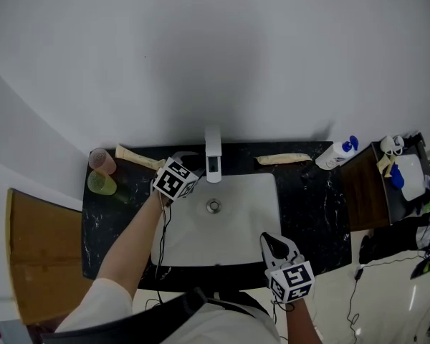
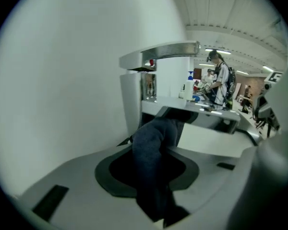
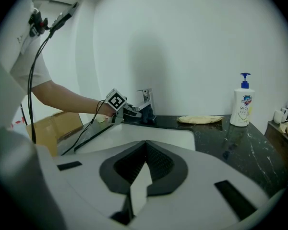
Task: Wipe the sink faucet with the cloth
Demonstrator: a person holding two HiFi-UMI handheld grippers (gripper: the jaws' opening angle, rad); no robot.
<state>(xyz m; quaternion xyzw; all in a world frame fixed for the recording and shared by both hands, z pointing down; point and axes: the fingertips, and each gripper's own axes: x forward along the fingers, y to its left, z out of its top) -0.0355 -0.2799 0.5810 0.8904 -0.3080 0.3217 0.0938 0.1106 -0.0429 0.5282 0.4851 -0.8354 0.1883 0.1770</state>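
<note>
White bodies and black-and-white marker cubes are noted on the left gripper (image 1: pixel 198 168) and right gripper (image 1: pixel 271 242). A black cable (image 1: pixel 160 235) is attached; a white short sleeve (image 1: pixel 104 299) is worn.

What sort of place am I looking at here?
Most likely a washroom: a white sink set in a dark counter, a faucet behind it, and a pump soap bottle to one side.
</note>
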